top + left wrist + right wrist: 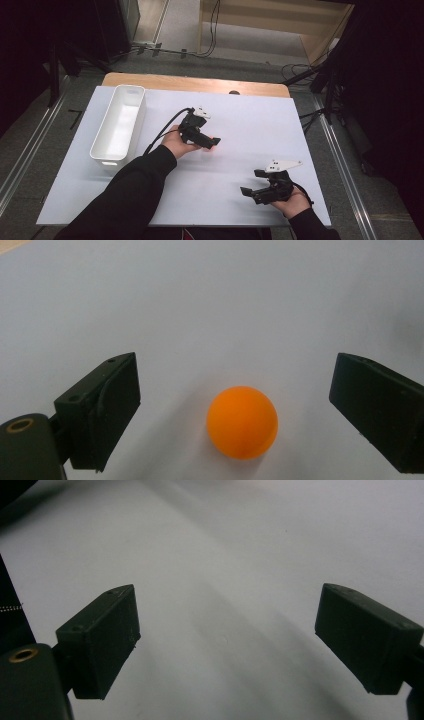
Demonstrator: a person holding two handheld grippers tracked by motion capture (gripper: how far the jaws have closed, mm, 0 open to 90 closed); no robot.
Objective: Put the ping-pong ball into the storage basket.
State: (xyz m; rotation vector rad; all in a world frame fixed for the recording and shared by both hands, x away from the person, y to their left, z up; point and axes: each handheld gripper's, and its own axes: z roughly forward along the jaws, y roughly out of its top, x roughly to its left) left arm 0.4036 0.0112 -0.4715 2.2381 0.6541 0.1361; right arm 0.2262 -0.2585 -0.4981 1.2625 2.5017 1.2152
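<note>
- Left gripper view: the left gripper [235, 410] has its black jaws spread wide, and a small round orange ball [242, 422] lies on the counter between them, touching neither.
- High view: the same gripper [214, 142] sits near the middle of the counter, pointing toward 3 o'clock, a speck of orange at its tips.
- Right gripper view: the right gripper [227, 637] is also wide apart, nothing between its jaws.
- High view: it [252, 182] rests at about 5 o'clock, well apart from the left one.
- The white-covered wooden counter [250, 125] stands on grey floor [30, 130] with cables.
- A long white rectangular plastic bin [107, 150] at 9 o'clock appears empty.
</note>
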